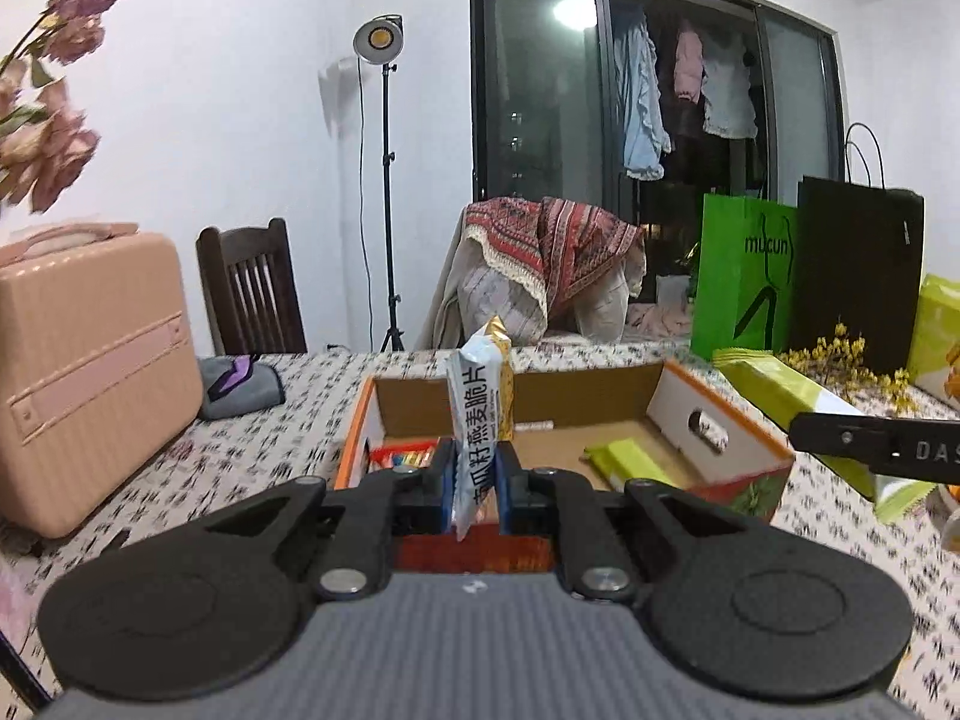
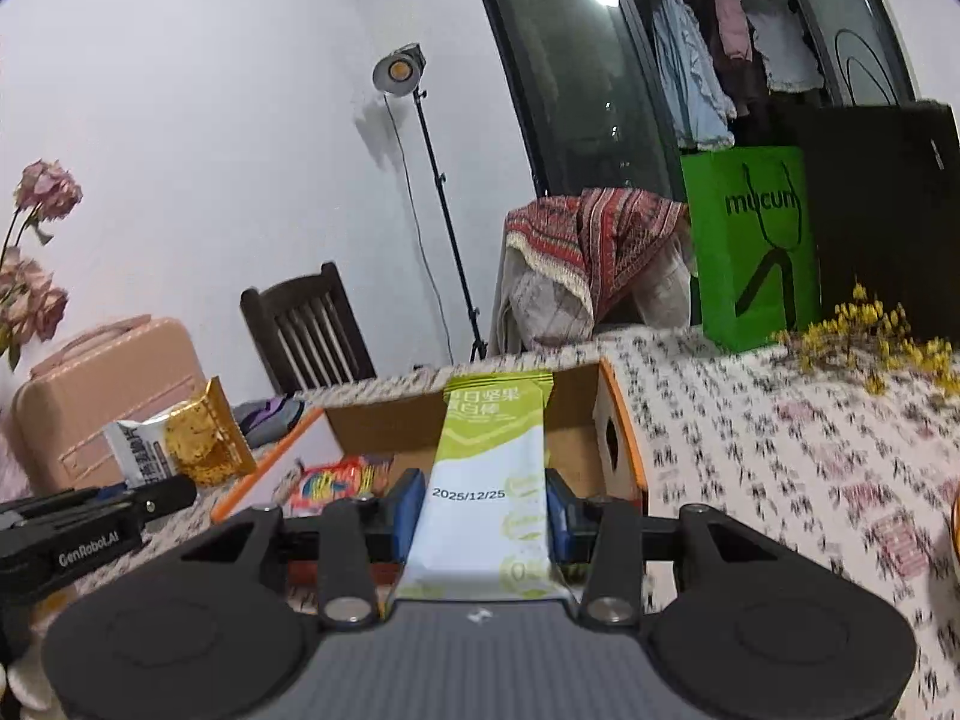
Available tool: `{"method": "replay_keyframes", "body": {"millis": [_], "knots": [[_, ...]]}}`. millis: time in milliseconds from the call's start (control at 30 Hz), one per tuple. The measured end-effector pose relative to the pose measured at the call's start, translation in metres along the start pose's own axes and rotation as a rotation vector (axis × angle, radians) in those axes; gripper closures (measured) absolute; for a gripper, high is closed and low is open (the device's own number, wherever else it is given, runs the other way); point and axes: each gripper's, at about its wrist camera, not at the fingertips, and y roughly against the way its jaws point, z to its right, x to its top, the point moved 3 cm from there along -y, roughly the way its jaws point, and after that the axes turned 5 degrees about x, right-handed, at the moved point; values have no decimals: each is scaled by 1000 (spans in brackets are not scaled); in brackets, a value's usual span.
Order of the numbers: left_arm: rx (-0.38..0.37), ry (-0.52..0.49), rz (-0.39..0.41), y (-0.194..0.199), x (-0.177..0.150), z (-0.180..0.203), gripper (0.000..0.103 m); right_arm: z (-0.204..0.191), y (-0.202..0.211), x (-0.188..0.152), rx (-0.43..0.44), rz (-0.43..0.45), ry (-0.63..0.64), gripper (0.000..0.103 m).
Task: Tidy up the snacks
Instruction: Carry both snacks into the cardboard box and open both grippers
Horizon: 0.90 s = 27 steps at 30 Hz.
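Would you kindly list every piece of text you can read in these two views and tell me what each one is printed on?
"mucun": green paper bag.
"2025/12/25": green and white snack bar in the right tongs; its top characters are partly legible, "日坚果".
"燕麦脆片": white and gold snack packet in the left tongs; other characters unclear.
"GenRobot.AI": left tongs body, seen from the right wrist.
"DAS", cut off: right tongs arm.

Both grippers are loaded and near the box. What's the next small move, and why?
Probably ease the left gripper forward and lower its white and gold snack pack into the cardboard box. The pack is pinched upright just short of the near wall, snacks already lie inside, and the right gripper holds a green bar.
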Motion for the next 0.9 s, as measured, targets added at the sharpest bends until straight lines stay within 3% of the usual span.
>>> {"method": "replay_keyframes", "body": {"millis": [233,467,633,767,900], "knots": [[-8,13,14,-28,27,13,89,4,-33,34,-24,28,2,62],[53,34,-14,-77,39,16,89,15,-86,57,-47,17,-5,62],[74,46,-67,-118,28,19,89,27,-111,46,-36,43,-6,62],[64,55,-136,-142,11,12,89,33,-130,31,-56,-4,33,62],[96,64,-158,-153,1,4,89,36,-142,20,-65,-51,43,62]]}}
